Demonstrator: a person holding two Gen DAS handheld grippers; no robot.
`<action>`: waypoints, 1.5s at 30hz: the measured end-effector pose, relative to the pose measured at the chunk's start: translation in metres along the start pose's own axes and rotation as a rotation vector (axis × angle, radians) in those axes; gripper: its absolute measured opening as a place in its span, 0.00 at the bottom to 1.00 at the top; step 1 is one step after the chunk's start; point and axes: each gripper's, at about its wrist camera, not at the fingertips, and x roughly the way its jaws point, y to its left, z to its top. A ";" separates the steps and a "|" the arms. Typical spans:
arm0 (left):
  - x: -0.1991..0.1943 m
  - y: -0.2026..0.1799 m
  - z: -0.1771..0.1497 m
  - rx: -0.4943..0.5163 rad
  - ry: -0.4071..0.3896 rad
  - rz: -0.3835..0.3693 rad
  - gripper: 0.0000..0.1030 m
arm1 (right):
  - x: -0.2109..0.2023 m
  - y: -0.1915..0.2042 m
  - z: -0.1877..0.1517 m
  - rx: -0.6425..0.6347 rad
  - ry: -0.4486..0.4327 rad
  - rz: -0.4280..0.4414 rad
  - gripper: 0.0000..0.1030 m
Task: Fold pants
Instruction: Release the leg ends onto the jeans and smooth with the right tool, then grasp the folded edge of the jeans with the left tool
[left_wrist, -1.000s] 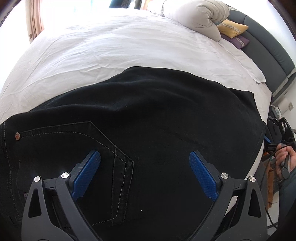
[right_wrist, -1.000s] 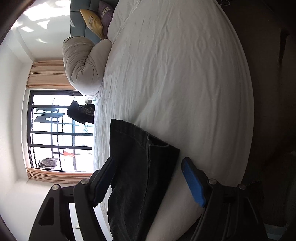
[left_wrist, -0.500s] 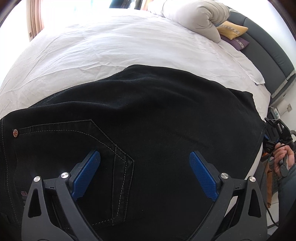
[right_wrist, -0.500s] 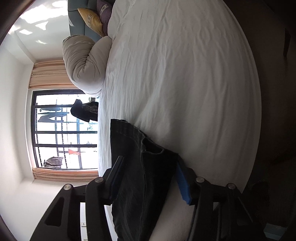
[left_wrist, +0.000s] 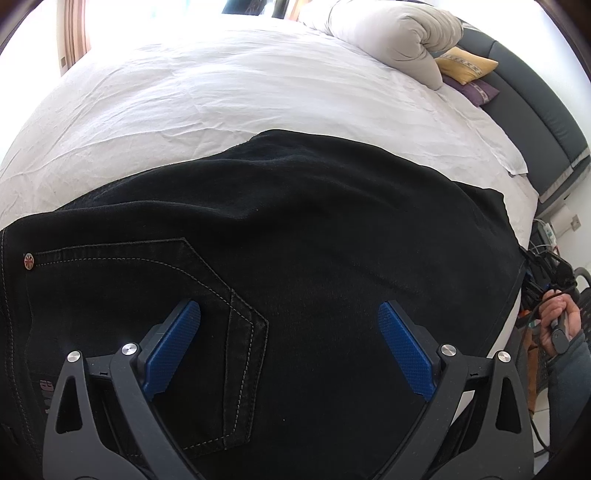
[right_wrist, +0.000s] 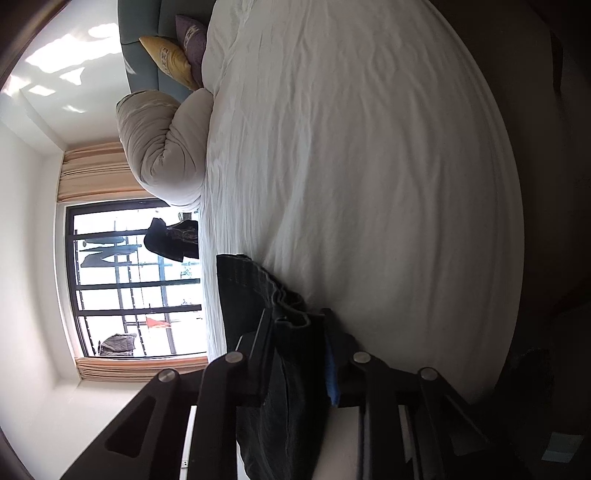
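Black denim pants (left_wrist: 295, 240) lie spread across the near part of a white bed, folded lengthwise, back pocket (left_wrist: 207, 295) with pale stitching at lower left. My left gripper (left_wrist: 288, 325) is open, its blue pads just above the waist end of the pants. My right gripper (right_wrist: 297, 321) is shut on the leg-hem end of the pants (right_wrist: 251, 284), which bunches between the jaws. In the left wrist view the right gripper (left_wrist: 550, 273) shows at the far right edge of the pants, held by a hand.
The white sheet (left_wrist: 258, 92) covers the bed (right_wrist: 369, 166). A rolled beige duvet (left_wrist: 391, 33), a yellow cushion (left_wrist: 465, 66) and a purple cushion lie by the dark headboard (left_wrist: 535, 122). A window with curtains (right_wrist: 129, 288) lies beyond the bed.
My right gripper has closed from open onto the hem end of the pants. My left gripper has stayed open over the waist, barely moving.
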 end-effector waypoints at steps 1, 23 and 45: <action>0.000 0.000 0.000 -0.001 0.000 0.000 0.95 | 0.000 0.000 0.000 0.001 -0.001 0.004 0.20; -0.014 0.024 0.009 -0.153 -0.014 -0.046 1.00 | 0.003 0.091 -0.029 -0.342 -0.063 -0.129 0.13; -0.019 0.055 0.016 -0.488 0.013 -0.403 1.00 | 0.093 0.187 -0.405 -1.550 0.528 -0.117 0.13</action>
